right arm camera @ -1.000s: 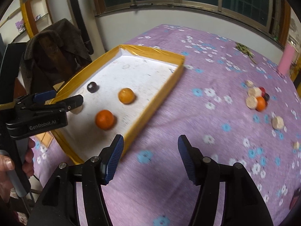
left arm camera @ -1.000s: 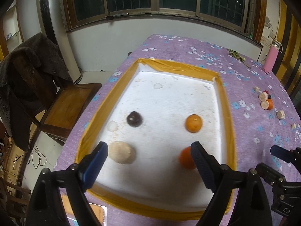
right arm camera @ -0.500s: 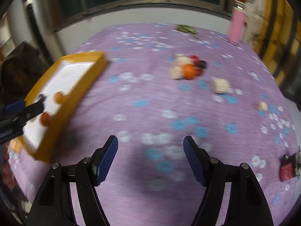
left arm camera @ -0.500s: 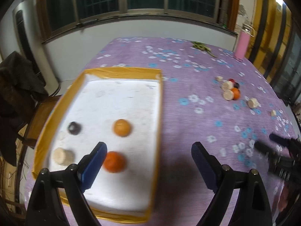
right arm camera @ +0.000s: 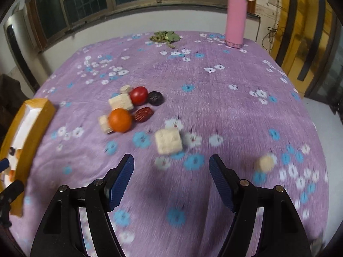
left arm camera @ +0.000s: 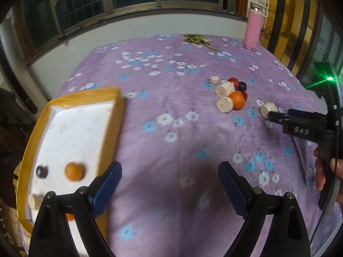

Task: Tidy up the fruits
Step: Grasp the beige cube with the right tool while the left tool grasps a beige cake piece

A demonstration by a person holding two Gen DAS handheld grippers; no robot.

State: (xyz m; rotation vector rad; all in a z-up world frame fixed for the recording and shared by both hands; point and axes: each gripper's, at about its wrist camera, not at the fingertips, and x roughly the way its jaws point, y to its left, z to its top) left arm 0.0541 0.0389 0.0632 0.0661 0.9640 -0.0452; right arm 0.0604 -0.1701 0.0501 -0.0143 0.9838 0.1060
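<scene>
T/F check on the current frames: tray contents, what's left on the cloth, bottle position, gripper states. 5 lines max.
1. Both grippers are empty. True: the left gripper and the right gripper stand open over bare cloth.
2. The yellow-rimmed tray is empty. False: it holds an orange fruit and a dark fruit, among others.
3. The pink bottle stands upright at the far edge. True.
4. The red tomato is in the tray. False: it lies on the purple cloth in the pile.
</scene>
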